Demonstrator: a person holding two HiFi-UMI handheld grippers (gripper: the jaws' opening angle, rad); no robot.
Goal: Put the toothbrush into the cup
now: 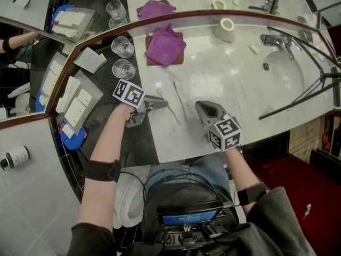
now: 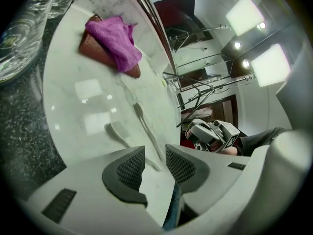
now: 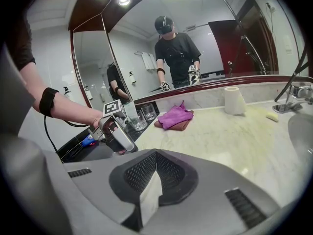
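Partly open left tool, empty, near toothbrush

Left gripper view: the toothbrush runs toward six o'clock, and its handle thins out at the left gripper. Pad contact can't be called. The pale shape just at its nine o'clock could be a second brush or a shadow. At ten o'clock a drinking glass is sliced off by the edge. Right gripper view, three o'clock: faucet and basin are both cut by the rim.
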